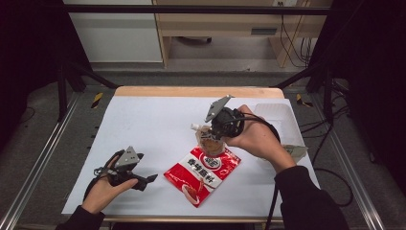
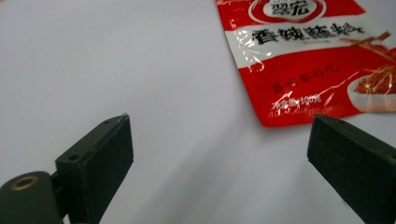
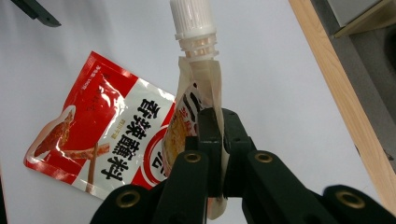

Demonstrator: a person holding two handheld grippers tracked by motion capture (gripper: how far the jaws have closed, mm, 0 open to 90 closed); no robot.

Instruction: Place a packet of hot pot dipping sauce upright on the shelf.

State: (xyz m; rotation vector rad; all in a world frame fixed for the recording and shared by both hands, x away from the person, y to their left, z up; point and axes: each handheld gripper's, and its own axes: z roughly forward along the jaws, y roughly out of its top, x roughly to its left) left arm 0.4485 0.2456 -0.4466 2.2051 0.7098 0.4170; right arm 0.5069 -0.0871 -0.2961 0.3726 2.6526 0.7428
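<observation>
Right gripper view shows the right gripper [image 3: 215, 140] clamped on a beige spouted pouch with a white screw cap [image 3: 198, 88], lifted clear (likely for carrying) over the glossy red seasoning sachet [image 3: 100, 140] at its 9 o'clock; the left gripper [image 2: 219, 154] gapes empty, the sachet's corner at 1 o'clock, bare white tabletop [image 1: 158, 120] leaving room before the wooden edge [image 1: 198, 91]

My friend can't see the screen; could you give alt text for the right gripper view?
Two black jaws of the right tool pinch a beige spouted pouch, its white cap pointing up. Behind it a red sauce packet lies on the white table.
</observation>
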